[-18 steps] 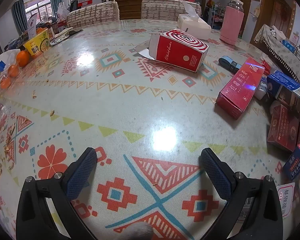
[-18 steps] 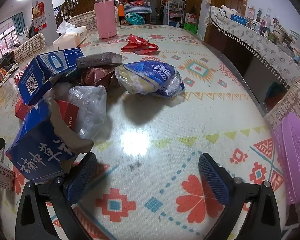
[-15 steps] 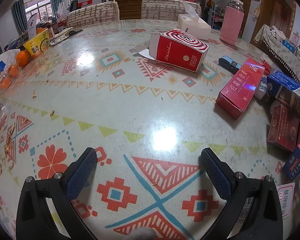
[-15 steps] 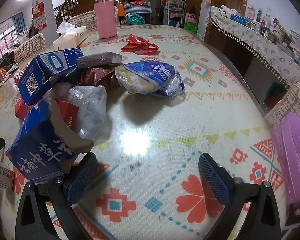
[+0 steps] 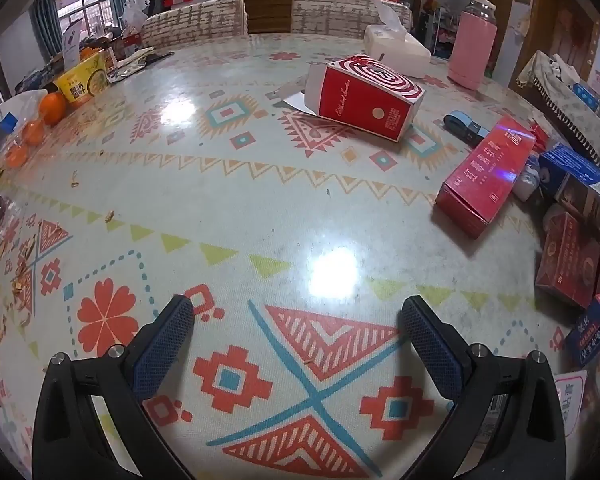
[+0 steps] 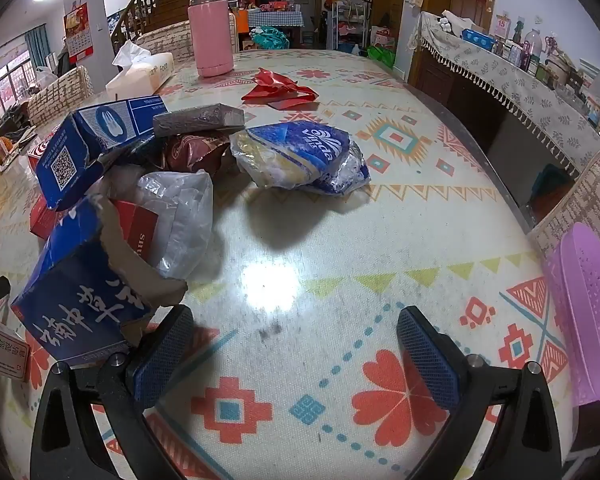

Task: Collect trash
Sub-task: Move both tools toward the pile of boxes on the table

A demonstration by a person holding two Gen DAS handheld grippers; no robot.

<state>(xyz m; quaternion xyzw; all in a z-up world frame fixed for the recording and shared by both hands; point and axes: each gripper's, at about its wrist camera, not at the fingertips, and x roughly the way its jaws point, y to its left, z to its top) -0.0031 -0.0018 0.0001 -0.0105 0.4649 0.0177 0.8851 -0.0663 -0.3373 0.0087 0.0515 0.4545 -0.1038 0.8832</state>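
My left gripper point(image 5: 298, 336) is open and empty, low over the patterned table. Ahead lie a red box with white rings point(image 5: 363, 96) and a long red carton point(image 5: 485, 176); more red and blue boxes point(image 5: 571, 260) lie at the right. My right gripper point(image 6: 294, 340) is open and empty. A torn blue box point(image 6: 84, 292) sits just by its left finger. Behind it are a clear plastic bag point(image 6: 176, 216), a blue carton point(image 6: 92, 148), a blue-and-white wrapper point(image 6: 300, 156) and a crumpled red wrapper point(image 6: 278, 88).
A pink flask point(image 6: 211, 30) and tissue box point(image 6: 142, 74) stand at the far side. A purple perforated basket point(image 6: 587, 312) is at the right table edge. Oranges point(image 5: 52, 108), a yellow noodle cup point(image 5: 83, 82) and crumbs point(image 5: 16, 272) are on the left.
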